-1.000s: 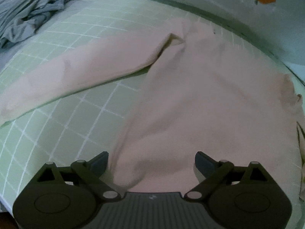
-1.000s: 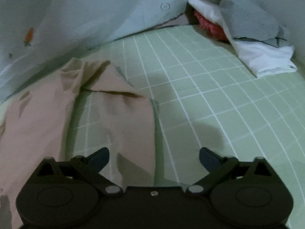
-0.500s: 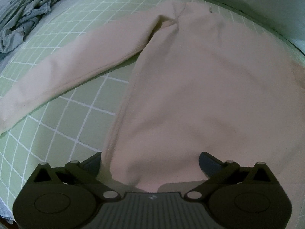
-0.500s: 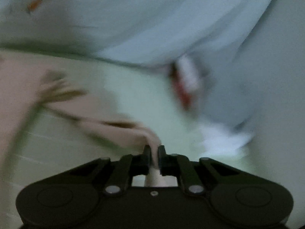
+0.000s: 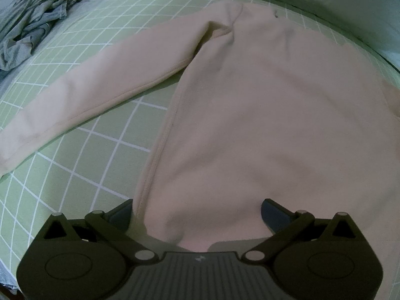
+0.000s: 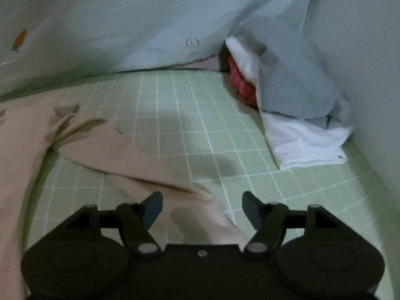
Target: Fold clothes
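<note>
one pale pink long-sleeved sweatshirt (image 5: 262, 115) lies flat on the green grid-checked bedsheet (image 5: 82, 155), one sleeve (image 5: 100, 85) stretched out to its left. the left gripper (image 5: 197, 215) hovers low over the sweatshirt's hem, jaws spread wide, grasping nothing. the right gripper (image 6: 202, 208) hangs over the other sleeve (image 6: 130, 155), jaws released. two piles sit off the sweatshirt: grey clothes (image 5: 35, 20) and white-grey-red laundry (image 6: 290, 115).

Left gripper (image 5: 197, 211): black linkage arms, silver pivot screws, dark blue pads (image 5: 271, 213), ribbed grey centre plate with small white logo. Right gripper (image 6: 202, 208): same build, smooth black plate, one centre screw.
</note>
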The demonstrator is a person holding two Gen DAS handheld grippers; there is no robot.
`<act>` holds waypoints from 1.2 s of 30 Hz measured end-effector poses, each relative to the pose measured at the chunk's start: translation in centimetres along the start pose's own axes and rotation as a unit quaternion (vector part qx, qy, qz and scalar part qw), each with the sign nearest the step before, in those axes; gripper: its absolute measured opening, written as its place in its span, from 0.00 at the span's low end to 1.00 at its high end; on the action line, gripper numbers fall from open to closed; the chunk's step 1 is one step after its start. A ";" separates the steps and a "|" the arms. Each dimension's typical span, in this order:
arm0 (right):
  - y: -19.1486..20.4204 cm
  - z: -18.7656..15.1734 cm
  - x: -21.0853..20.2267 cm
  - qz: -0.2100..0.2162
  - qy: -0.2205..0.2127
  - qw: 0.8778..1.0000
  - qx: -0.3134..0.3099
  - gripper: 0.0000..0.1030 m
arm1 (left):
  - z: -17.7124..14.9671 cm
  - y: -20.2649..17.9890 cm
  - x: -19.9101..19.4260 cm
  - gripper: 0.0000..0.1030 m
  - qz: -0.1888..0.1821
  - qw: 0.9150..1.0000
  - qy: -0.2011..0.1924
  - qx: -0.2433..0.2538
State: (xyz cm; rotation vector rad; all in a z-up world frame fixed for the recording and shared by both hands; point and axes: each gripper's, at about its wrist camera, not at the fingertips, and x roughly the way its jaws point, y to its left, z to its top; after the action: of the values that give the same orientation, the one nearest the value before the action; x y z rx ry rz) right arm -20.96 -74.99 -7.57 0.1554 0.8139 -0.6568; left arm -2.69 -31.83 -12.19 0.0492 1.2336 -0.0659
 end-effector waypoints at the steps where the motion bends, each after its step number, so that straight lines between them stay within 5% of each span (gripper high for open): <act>1: 0.0 0.2 0.7 0.006 0.007 1.000 -0.008 0.67 | 0.0 0.0 0.0 1.00 0.000 1.000 -0.001 0.000; 4: 0.5 0.7 2.5 0.032 0.030 0.998 -0.044 0.54 | -0.1 0.0 -0.1 1.00 0.000 1.000 -0.005 0.001; 8: 1.0 1.2 3.2 0.055 0.033 0.995 -0.079 0.01 | -0.2 0.1 0.0 1.00 -0.001 1.000 -0.007 0.001; 15: 1.5 3.7 -3.0 -0.045 -0.098 0.984 -0.140 0.00 | -0.3 0.1 0.0 1.00 -0.001 1.000 -0.011 0.001; 18: 1.8 2.5 -4.1 -0.028 -0.098 0.982 -0.157 0.01 | -0.5 0.1 -0.1 1.00 0.000 1.000 -0.015 0.000; 19: 1.8 1.7 -3.5 -0.015 -0.083 0.984 -0.156 0.05 | -0.4 0.1 -0.1 1.00 0.000 1.000 -0.015 0.001; 21: 1.8 0.7 -2.3 -0.007 -0.055 0.987 -0.153 0.36 | -0.4 0.1 -0.1 1.00 -0.001 1.000 -0.013 0.002; 25: 1.7 -0.4 -0.2 -0.002 -0.013 0.990 -0.142 0.63 | -0.2 0.2 -0.1 1.00 -0.001 1.000 -0.012 0.003; 27: 1.8 -0.3 0.5 -0.004 -0.005 0.990 -0.142 0.95 | -0.1 0.2 -0.1 1.00 -0.001 1.000 -0.012 0.003; 36: 2.7 0.6 2.6 0.014 0.001 0.981 -0.191 1.00 | -0.2 0.1 0.0 1.00 0.001 1.000 -0.017 -0.001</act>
State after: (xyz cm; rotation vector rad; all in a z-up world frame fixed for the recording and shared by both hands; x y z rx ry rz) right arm -17.69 -74.32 -9.36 -0.1817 0.9232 -0.4625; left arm -2.91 -31.67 -12.28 0.0461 1.2005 -0.0636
